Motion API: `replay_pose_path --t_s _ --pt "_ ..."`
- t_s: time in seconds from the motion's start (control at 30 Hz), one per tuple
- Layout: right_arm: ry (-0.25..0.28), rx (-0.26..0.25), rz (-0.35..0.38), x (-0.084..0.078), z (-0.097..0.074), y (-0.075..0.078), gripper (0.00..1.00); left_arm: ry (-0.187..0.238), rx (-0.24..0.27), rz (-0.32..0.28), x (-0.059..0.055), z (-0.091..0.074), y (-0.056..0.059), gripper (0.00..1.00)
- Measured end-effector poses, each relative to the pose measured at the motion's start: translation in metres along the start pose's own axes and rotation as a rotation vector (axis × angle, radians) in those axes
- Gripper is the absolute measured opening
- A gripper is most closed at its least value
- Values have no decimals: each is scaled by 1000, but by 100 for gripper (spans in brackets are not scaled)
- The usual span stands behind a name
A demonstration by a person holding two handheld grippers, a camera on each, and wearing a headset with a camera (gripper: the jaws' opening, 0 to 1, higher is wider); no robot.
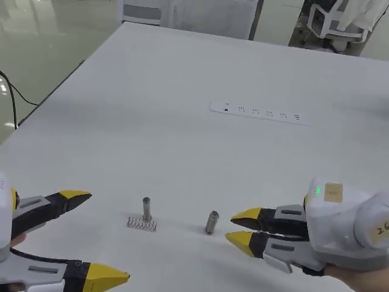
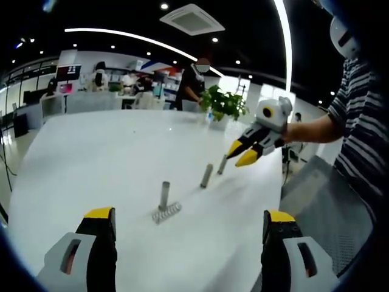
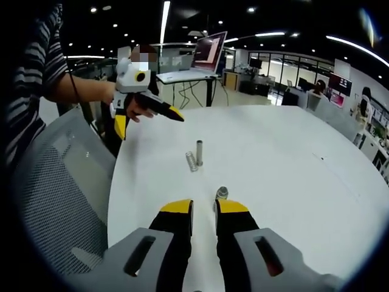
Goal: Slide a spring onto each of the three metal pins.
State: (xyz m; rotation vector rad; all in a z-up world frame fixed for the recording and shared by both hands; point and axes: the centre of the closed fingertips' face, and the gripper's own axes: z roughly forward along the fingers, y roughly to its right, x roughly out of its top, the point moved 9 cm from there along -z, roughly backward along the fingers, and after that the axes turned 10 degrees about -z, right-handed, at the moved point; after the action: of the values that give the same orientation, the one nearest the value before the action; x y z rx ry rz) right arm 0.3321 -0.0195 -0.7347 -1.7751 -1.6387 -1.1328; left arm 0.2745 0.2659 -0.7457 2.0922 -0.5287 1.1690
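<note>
1. Logged white desk as the work surface, with a power strip lying flat far across it, well apart from the parts.
2. Found left tongs low at near-left in head view, spread wide, nothing between the yellow tips.
3. Found right tongs at near-right, tips drawn close with a narrow gap showing, pinching nothing.
4. Noted bare pin standing upright on the desk, between the two tongs and nearer the left.
5. Noted loose spring lying on its side at the foot of the bare pin, on the near side. Cannot tell whether touching or just beside.
6. Noted second pin upright to the right of the bare pin, just ahead of the right tongs' tips and apart from them. Ribbed along its length; looks wrapped in a spring.
7. In left gripper view, picked out slim post past the second pin, right by the tips of the right tongs. Too small to tell whether bare or sprung.
8. In right gripper view, placed the second pin just beyond the tip on that view's right, with the bare pin and loose spring farther on. Beyond those, spotted the left tongs held out from a striped sleeve.
</note>
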Motion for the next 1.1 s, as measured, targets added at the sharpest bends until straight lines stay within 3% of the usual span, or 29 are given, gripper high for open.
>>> replay_pose_path --t_s 0.2,0.63,1.1 --pt "1 23 -16 5 7 -6 12 -6 2 0 -2 -1 0 98" --pt "35 83 -82 37 35 -9 13 -13 9 -3 -4 -4 0 98" --pt "56 109 -157 64 63 -3 12 -11 17 -5 -4 -7 -1 97"
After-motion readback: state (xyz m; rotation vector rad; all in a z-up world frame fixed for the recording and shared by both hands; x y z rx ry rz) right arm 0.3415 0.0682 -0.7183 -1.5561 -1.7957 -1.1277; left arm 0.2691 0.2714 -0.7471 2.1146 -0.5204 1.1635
